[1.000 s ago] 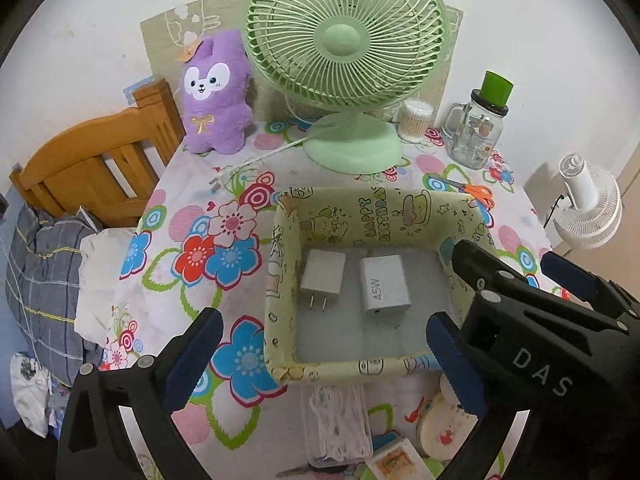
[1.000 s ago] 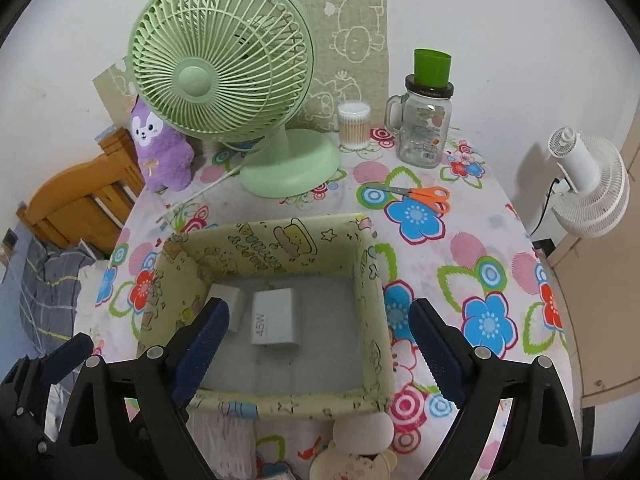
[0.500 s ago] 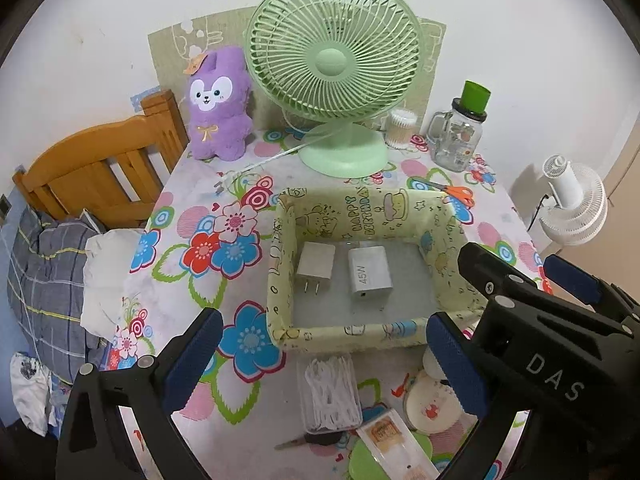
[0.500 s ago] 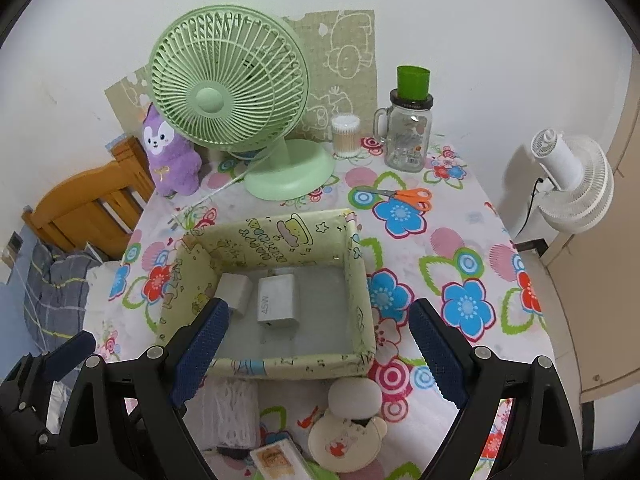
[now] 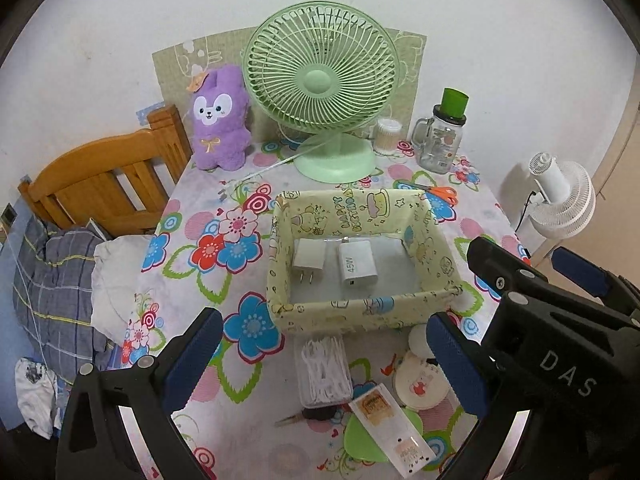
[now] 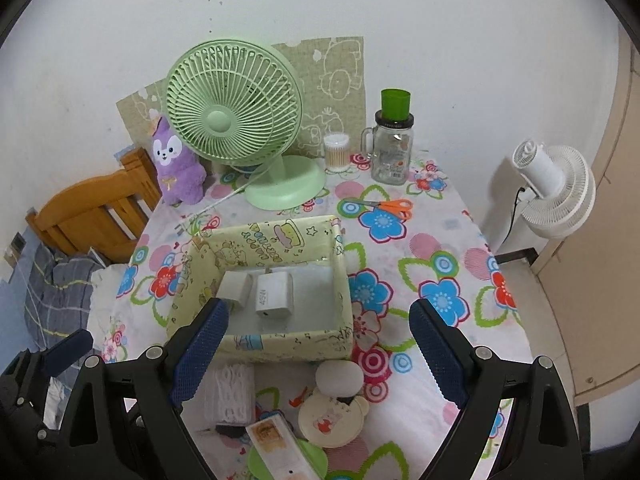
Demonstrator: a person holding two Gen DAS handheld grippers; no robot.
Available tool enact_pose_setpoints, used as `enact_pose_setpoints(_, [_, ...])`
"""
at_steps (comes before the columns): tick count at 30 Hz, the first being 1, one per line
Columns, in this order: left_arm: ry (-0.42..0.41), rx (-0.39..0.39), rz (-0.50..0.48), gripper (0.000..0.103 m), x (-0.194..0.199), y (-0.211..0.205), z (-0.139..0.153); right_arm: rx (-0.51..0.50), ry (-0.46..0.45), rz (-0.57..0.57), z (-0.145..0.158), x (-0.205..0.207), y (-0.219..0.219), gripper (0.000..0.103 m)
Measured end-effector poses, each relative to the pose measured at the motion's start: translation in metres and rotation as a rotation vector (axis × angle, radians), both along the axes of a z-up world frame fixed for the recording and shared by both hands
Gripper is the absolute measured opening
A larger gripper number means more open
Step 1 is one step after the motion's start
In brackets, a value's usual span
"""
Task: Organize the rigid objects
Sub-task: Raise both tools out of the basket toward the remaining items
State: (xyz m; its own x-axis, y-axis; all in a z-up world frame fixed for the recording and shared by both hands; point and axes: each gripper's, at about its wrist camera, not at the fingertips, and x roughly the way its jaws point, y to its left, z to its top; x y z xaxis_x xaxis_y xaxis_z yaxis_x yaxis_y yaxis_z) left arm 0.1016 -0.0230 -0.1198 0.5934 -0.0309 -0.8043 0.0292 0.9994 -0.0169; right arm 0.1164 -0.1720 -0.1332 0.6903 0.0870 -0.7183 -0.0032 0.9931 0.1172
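Both the left gripper (image 5: 320,356) and right gripper (image 6: 316,344) (apparently empty) tilt downward, jaws spread, above the box (image 5: 360,314).

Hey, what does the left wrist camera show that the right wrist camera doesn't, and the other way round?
Only the left wrist view shows both prongs of the small white charger and the DAS lettering on the right gripper. Only the right wrist view shows the whole round white puck and the tan door. Both show the yellow box, the 45W charger and the orange scissors.
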Motion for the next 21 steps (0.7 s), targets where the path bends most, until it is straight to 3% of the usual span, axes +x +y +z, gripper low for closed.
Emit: enact_pose_setpoints(21, [-0.046,0.014,-0.022,0.103,-0.054,0.000,0.013,-0.003,-0.029,-0.005,0.012,-0.056,-0.015,0.094])
